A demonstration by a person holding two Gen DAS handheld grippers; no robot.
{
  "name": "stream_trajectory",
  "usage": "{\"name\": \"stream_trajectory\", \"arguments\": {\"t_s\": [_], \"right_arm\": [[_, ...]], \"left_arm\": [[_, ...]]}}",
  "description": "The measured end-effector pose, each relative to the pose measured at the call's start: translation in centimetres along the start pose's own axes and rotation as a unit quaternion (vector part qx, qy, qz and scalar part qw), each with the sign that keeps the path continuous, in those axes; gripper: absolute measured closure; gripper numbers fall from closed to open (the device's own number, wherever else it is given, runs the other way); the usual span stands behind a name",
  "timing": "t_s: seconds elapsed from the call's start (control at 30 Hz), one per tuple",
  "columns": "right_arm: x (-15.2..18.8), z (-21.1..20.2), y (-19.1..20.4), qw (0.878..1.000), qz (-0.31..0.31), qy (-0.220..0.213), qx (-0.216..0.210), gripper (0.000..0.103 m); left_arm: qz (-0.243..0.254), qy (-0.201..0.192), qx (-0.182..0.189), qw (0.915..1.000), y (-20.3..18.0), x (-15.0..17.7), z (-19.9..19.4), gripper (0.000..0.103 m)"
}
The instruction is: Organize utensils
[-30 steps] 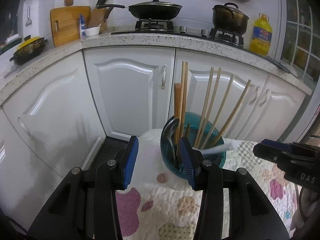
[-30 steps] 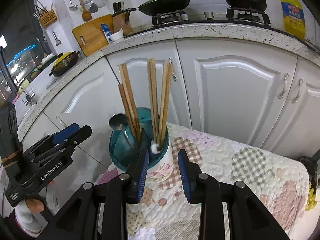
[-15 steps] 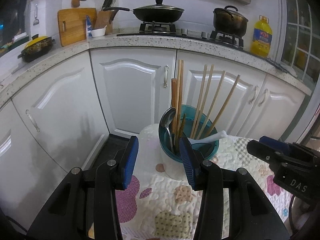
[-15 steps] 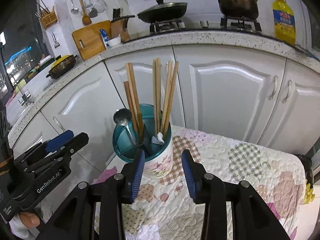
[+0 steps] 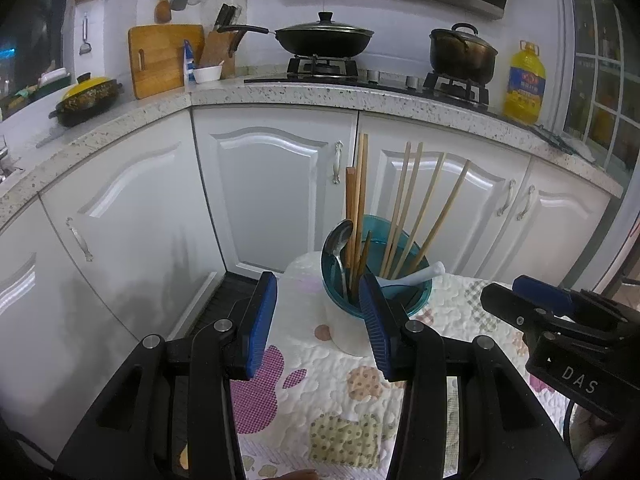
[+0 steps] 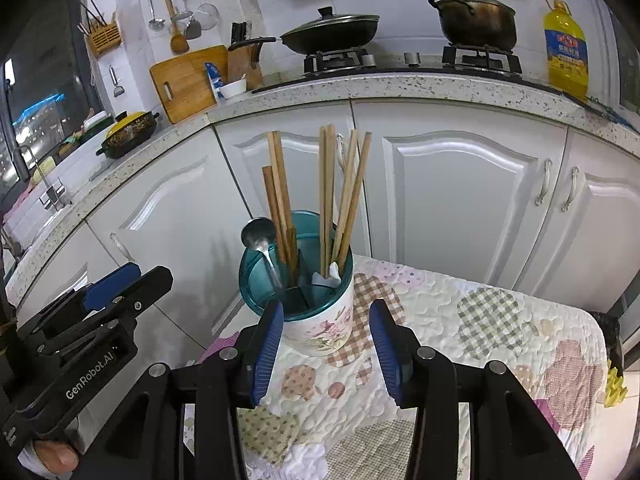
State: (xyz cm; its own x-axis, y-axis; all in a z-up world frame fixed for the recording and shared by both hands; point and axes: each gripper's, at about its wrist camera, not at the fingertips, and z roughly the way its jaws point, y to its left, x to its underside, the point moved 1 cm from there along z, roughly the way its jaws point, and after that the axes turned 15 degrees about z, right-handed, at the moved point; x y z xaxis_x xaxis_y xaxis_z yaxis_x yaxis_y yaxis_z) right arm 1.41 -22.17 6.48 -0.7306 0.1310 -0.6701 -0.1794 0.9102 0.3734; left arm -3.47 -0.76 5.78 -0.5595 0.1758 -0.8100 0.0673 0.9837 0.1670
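A floral ceramic holder (image 6: pixel 320 326) with a teal divided insert (image 5: pixel 416 300) stands on a quilted table (image 6: pixel 460 320). It holds several wooden chopsticks (image 6: pixel 344 196), a metal spoon (image 6: pixel 258 234) and a white ceramic spoon (image 5: pixel 420 274). My left gripper (image 5: pixel 318 312) is open and empty, just short of the holder and to its left. My right gripper (image 6: pixel 326 338) is open and empty, its fingers either side of the holder's near face without touching. Each gripper shows in the other's view: the right one in the left wrist view (image 5: pixel 532 310), the left one in the right wrist view (image 6: pixel 116 292).
White cabinets (image 5: pixel 276 188) and a speckled counter (image 5: pixel 360 96) stand behind the table. On the counter are a wok (image 5: pixel 324 40), a pot (image 5: pixel 462 54), an oil bottle (image 5: pixel 524 84), a cutting board (image 5: pixel 164 58) and a yellow pan (image 5: pixel 86 96).
Both grippers have drawn back and up from the holder, which now looks smaller and farther. The right gripper's jaws have opened wider. The utensils in the holder have not moved.
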Motion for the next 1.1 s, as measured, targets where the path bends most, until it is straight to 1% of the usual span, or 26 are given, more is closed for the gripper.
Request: {"name": "stream_trajectory", "arguments": {"t_s": [0.27, 0.6, 1.1], "right_arm": [[0.2, -0.7, 0.2, 1.000, 0.005, -0.006, -0.002, 0.056], [0.5, -1.0, 0.5, 1.000, -0.001, -0.011, 0.002, 0.056], [0.3, -0.7, 0.6, 1.000, -0.004, -0.009, 0.001, 0.055]], "left_arm": [[0.002, -0.007, -0.013, 0.9999, -0.1, 0.1, -0.9, 0.061], [0.010, -0.005, -0.018, 0.9998, -0.5, 0.2, -1.1, 0.061], [0.010, -0.006, -0.019, 0.9997, -0.6, 0.2, -1.2, 0.061]]}}
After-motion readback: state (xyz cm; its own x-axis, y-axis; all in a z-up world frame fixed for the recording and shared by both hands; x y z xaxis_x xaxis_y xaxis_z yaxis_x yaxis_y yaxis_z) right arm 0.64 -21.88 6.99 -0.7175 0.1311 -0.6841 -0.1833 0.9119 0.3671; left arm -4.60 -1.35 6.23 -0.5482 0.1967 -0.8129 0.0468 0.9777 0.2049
